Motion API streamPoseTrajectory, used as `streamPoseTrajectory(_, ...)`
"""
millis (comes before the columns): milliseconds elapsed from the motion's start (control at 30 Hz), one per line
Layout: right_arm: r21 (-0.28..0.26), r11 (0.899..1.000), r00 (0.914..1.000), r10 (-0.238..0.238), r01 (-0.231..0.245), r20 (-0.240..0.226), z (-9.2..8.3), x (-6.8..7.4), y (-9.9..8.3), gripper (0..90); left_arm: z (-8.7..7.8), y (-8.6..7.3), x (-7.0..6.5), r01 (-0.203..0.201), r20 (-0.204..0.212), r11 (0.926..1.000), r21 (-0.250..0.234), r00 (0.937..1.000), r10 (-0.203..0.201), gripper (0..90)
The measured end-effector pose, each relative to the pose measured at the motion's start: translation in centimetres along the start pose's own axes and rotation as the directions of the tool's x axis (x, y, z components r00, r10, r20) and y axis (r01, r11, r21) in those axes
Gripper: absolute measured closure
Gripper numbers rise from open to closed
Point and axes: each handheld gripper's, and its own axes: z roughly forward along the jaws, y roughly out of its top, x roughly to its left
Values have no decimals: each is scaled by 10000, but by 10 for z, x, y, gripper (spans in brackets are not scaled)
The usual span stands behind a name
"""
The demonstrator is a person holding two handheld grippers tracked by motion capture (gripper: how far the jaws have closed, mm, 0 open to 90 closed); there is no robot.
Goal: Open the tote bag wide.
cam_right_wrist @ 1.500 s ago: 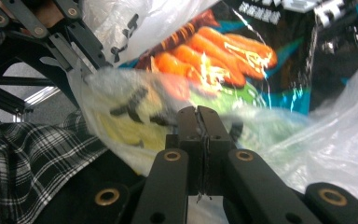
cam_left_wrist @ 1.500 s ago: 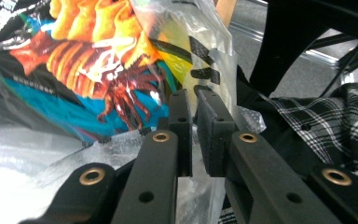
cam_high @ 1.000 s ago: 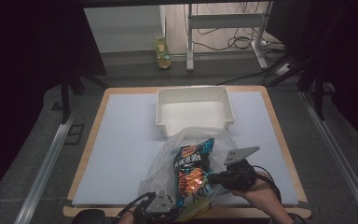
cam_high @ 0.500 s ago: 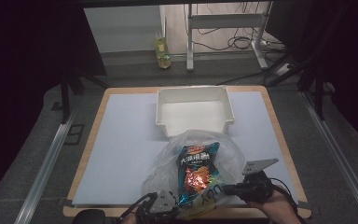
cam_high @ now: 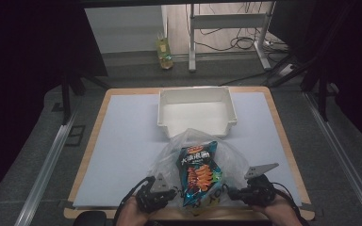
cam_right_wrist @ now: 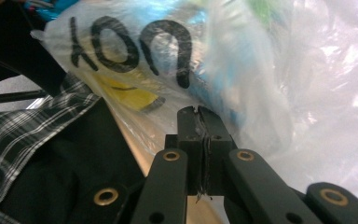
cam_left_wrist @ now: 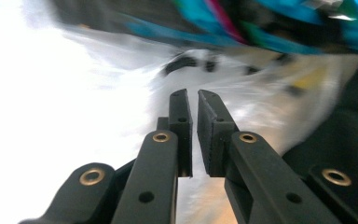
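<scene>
At the near edge of the worktop (cam_high: 122, 141), a clear plastic bag (cam_high: 169, 160) holds a blue snack packet (cam_high: 197, 172) with orange chips pictured and white writing too small to read; the bag itself carries black letters, upside down, like "YOU". The left claw (cam_high: 169, 195) is pinched together on the bag's near left edge, the right claw (cam_right_wrist: 199, 114) clamped on its film at the near right. Since a second ago both hands have drawn nearer and the bag has spread wider. A white tray (cam_high: 167, 110) sits just beyond.
</scene>
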Motion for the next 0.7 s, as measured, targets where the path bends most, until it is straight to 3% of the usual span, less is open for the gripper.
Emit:
streamPoseTrajectory(33,49,10000,9998,74,-75,169,4,-3,3,875,5,4,8,-56,-148,9998,168,9999,59,835)
streamPoseTrajectory(100,84,9999,9996,84,-86,281,7,-5,4,876,8,6,11,11,-161,9998,174,9999,-8,835)
streamPoseTrajectory(167,195,9998,9971,60,-75,760,13,-12,7,880,18,13,20,15,-333,9994,340,9994,-4,836)
streamPoseTrajectory(300,109,9998,9971,150,-159,745,7,-15,8,880,25,21,27,-83,-237,9996,265,9997,90,839)
streamPoseTrajectory(433,-222,9998,9977,26,-11,676,-11,-5,9,880,24,22,24,-123,12,9998,182,9999,123,834)
streamPoseTrajectory(500,-552,9982,9982,-209,240,558,-29,9,16,878,25,22,22,-71,169,9998,170,9998,68,830)
streamPoseTrajectory(567,-661,9972,9978,-320,359,589,-33,13,20,876,24,22,22,-64,210,9998,168,9998,60,829)
streamPoseTrajectory(633,-959,9926,9956,-689,748,641,-39,21,39,873,25,21,24,69,408,9999,156,9991,-75,827)
streamPoseTrajectory(667,-959,9926,9956,-689,748,641,-39,21,39,873,25,21,24,69,408,9999,156,9991,-75,826)
streamPoseTrajectory(700,-1058,9893,9923,-916,1001,830,-35,24,55,871,25,20,25,154,527,9997,165,9985,-162,825)
